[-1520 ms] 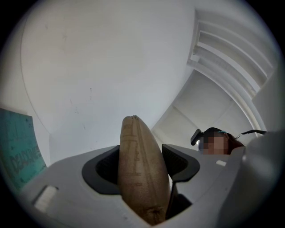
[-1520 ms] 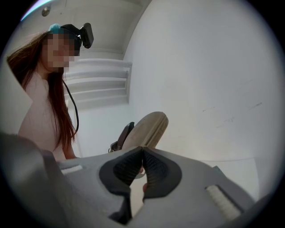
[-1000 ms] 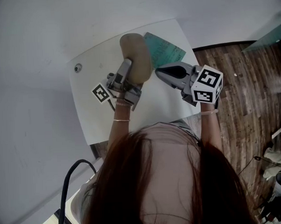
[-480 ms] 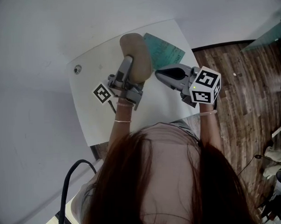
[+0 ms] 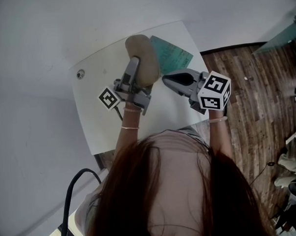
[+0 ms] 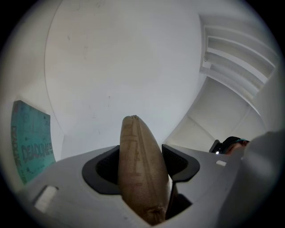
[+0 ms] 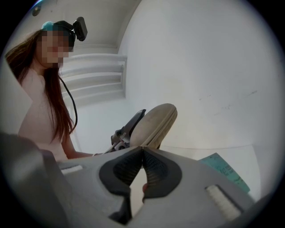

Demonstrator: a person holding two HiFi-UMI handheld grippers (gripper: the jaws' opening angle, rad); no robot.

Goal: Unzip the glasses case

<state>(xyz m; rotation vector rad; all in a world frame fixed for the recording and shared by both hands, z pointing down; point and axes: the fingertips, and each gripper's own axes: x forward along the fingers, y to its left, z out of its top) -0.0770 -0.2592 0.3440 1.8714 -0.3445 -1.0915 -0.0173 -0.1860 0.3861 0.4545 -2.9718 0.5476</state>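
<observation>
My left gripper [image 5: 136, 73] is clamped on the glasses case [image 5: 143, 56]. In the left gripper view both dark pads [image 6: 105, 165] press against the tan fabric sides, and the case stands up between them with its narrow edge toward the camera and its rounded end pointing up and away from me. From the head view the case sits above the far middle part of the white table [image 5: 95, 120], tilted, with its far end rising past the gripper's tips.

My right gripper [image 5: 166, 79] is closed. In the right gripper view the two ribbed pads [image 7: 156, 168] meet at their tips, right in front of the near end of the case where the seam runs along its edge. I cannot tell whether anything of the zip is pinched between them. A small pinkish bit shows low in the gap behind the tips, too small to name. In the head view this gripper comes in from the right, roughly level, with its tip just beside the right side of the case.

A teal card [image 5: 173, 52] lies flat on the far right part of the table, partly behind the case. A small round fitting [image 5: 80, 73] sits near the table's far left corner. Wooden floor [image 5: 252, 91] shows to the right of the table.
</observation>
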